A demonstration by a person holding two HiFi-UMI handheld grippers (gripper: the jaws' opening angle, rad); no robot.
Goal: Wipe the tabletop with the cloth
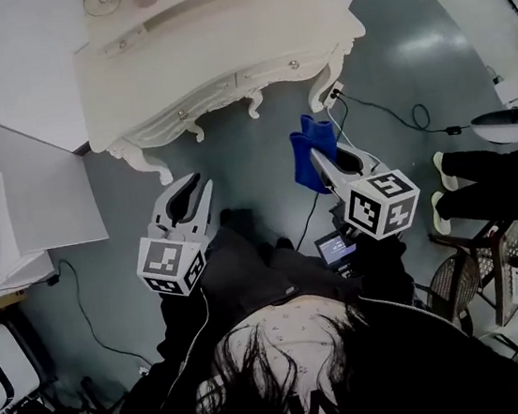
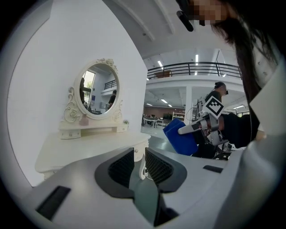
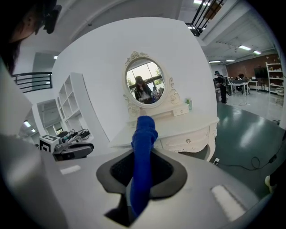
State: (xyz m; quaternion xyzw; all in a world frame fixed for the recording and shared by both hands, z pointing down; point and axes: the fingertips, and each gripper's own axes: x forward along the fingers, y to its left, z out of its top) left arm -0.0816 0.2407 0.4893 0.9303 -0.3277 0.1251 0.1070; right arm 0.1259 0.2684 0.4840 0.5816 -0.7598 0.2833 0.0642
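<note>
The white desk [image 1: 218,41] stands ahead, its oval mirror [image 3: 144,82] at the back edge. The left gripper [image 1: 196,187] has its jaws slightly parted, with nothing between them. The right gripper [image 1: 325,160] pinches the blue cloth [image 1: 307,155], held off the desk's front edge near its right corner.

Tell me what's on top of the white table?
An oval mirror on a shelf stands at the back, with a small green thing beside it. The blue cloth held in the right gripper covers part of the tabletop, so that bit is hidden.
</note>
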